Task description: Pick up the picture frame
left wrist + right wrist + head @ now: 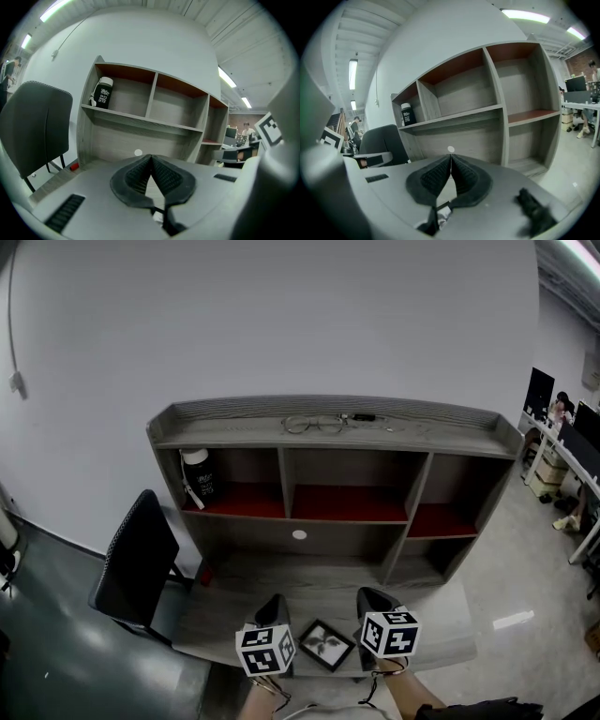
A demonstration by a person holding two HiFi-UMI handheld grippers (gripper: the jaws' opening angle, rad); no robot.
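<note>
Fingers (137, 176): pinched tip to tip on the left gripper (151, 158), nothing between them. Same deal on the right gripper (450, 158), pads together and empty.
Frame (325, 645): on the desk (319, 587) near its front edge, right between the two grippers. Neither touches it as far as I can tell (only the head view shows it).
Aim: both grippers point past the frame toward the hutch (337, 437), not at the frame.
Risk 1: closed jaws can't take anything, so going in like this would just shove the frame along the desk.
Risk 2: it sits close to the front edge, so a nudge from the far side could knock it off toward the person.
Risk 3: it looks flat and thin, so a pinch on one corner could let it swing or slip.
Surface: grey wood-grain desk, mostly bare. The hutch has red-lined cubbies, a bottle (199, 474) in the left one and glasses (314, 425) on top.
Room: plain white wall (281, 315), black chair (136, 561) at the left, shiny grey floor (66, 652), other desks and people far off at the right.
</note>
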